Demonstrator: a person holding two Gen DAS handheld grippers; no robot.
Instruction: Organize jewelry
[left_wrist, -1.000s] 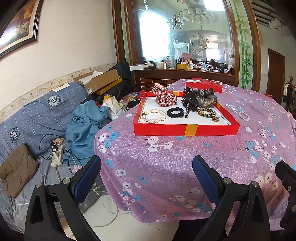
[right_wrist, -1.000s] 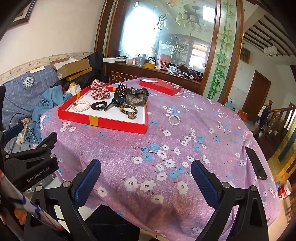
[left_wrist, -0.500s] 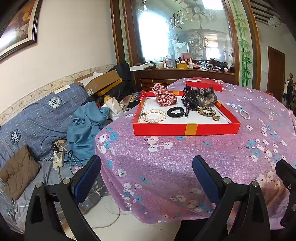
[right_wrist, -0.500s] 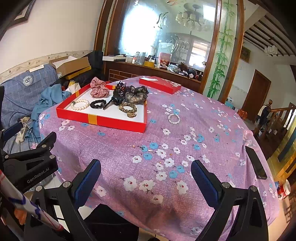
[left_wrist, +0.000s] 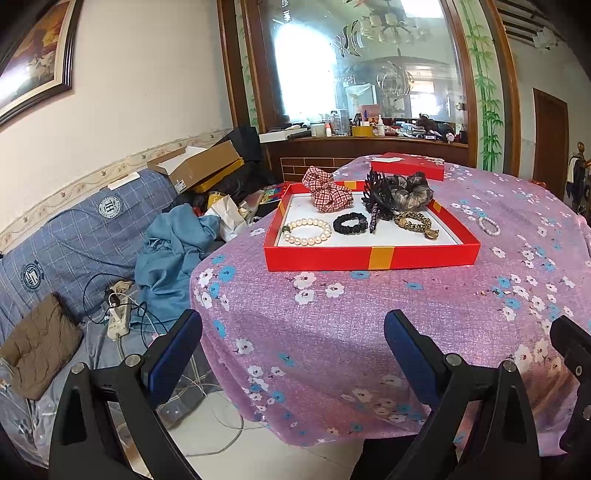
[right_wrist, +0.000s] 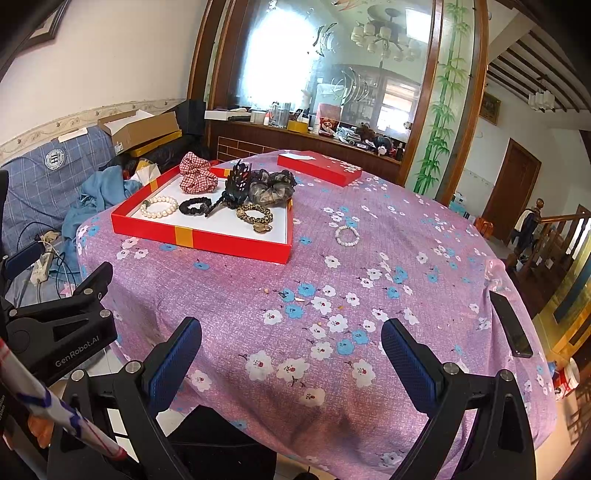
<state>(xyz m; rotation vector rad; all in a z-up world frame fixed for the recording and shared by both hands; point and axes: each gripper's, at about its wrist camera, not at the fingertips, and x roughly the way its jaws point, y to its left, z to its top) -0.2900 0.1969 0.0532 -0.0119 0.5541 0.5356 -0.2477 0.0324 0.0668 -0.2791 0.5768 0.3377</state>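
A red tray sits on the purple flowered tablecloth. In it lie a pearl bracelet, a black scrunchie, a plaid scrunchie, a black hair claw, a grey scrunchie and a leopard bracelet. A white bead bracelet lies on the cloth right of the tray. My left gripper and right gripper are both open and empty, near the table's front edge.
A red lid lies at the far side of the table. A black phone lies near the right edge. A blue sofa with clothes, a cardboard box and a power strip stands left of the table.
Both views have shifted slightly: the tray sits a little lower and closer in frame. Nothing on the table has moved, and both grippers stay open.
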